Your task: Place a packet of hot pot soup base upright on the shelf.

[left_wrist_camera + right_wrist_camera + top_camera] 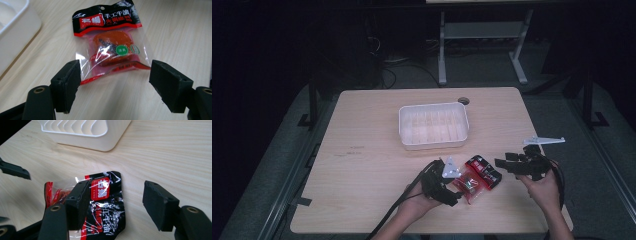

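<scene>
A clear and red food packet (476,179) with a black printed header lies flat on the wooden table (362,160) near its front edge. My left gripper (452,192) sits just left of the packet, open, its jaws spread around the packet's clear near end (112,53). My right gripper (504,162) hovers just right of the packet, open, with one jaw over the black header (105,202) and the other over bare wood. Neither gripper holds anything.
A white ribbed plastic tray (434,126) stands empty behind the packet, near the table's middle. A cable hole (463,100) sits at the table's far edge. Bare wood spreads to the left. The tray's corner (15,32) is close to my left gripper.
</scene>
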The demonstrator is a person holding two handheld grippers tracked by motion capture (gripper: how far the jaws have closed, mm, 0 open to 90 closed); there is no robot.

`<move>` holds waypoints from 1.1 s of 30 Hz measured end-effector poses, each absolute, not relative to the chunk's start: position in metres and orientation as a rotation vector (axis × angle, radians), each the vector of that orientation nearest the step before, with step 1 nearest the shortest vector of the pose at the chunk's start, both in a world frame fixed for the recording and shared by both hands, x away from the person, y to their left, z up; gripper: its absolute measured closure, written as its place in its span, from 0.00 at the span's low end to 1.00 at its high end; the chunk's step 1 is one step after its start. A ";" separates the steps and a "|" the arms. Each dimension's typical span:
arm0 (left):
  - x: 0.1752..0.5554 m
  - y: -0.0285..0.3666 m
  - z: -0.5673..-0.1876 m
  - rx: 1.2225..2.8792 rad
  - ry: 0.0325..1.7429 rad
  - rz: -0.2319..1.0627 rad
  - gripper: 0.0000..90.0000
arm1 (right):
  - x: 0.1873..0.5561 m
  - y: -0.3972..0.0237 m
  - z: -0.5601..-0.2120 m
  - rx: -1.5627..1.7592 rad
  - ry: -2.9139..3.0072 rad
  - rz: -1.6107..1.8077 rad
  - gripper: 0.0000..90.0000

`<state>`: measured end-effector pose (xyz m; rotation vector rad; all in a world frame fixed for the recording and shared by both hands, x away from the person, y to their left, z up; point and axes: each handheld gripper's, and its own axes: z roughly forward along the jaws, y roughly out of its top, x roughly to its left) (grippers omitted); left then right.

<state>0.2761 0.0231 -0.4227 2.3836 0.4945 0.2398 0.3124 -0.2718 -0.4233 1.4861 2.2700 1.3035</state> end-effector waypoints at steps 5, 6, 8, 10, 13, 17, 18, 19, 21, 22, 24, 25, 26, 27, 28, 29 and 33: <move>0.281 0.009 -0.427 2.411 0.502 0.241 0.28 | 0.317 -0.273 -0.426 1.499 2.278 1.292 0.42; 0.282 0.006 -0.429 2.416 0.506 0.246 0.28 | 0.319 -0.273 -0.428 1.503 2.281 1.285 0.42; 0.286 -0.002 -0.433 2.432 0.514 0.238 0.28 | 0.321 -0.273 -0.430 1.509 2.292 1.274 0.42; 0.287 -0.007 -0.435 2.436 0.520 0.246 0.28 | 0.322 -0.272 -0.431 1.508 2.302 1.262 0.42; 0.288 -0.012 -0.438 2.440 0.524 0.246 0.28 | 0.322 -0.273 -0.433 1.521 2.306 1.249 0.44; 0.289 -0.016 -0.442 2.461 0.527 0.235 0.28 | 0.323 -0.277 -0.436 1.564 2.298 1.257 0.45; 0.289 -0.016 -0.443 2.461 0.528 0.232 0.28 | 0.322 -0.277 -0.437 1.575 2.296 1.258 0.45; 0.289 -0.017 -0.443 2.469 0.526 0.238 0.28 | 0.323 -0.278 -0.439 1.599 2.310 1.246 0.45; 0.288 -0.017 -0.443 2.468 0.537 0.207 0.28 | 0.323 -0.277 -0.440 1.612 2.324 1.247 0.46; 0.288 -0.017 -0.443 2.468 0.537 0.207 0.28 | 0.323 -0.277 -0.440 1.612 2.324 1.247 0.46; 0.287 -0.018 -0.443 2.472 0.534 0.216 0.28 | 0.322 -0.275 -0.443 1.617 2.334 1.255 0.47; 0.288 -0.018 -0.444 2.472 0.542 0.205 0.28 | 0.322 -0.275 -0.444 1.621 2.344 1.257 0.47; 0.289 -0.018 -0.445 2.475 0.541 0.201 0.27 | 0.324 -0.274 -0.447 1.634 2.356 1.255 0.47; 0.289 -0.018 -0.445 2.474 0.541 0.199 0.28 | 0.325 -0.272 -0.450 1.653 2.368 1.245 0.48; 0.289 -0.017 -0.445 2.476 0.541 0.195 0.28 | 0.325 -0.272 -0.451 1.657 2.372 1.248 0.49; 0.290 -0.017 -0.445 2.478 0.540 0.191 0.28 | 0.325 -0.272 -0.451 1.657 2.372 1.248 0.49; 0.292 -0.015 -0.447 2.483 0.535 0.167 0.28 | 0.326 -0.269 -0.455 1.673 2.405 1.259 0.53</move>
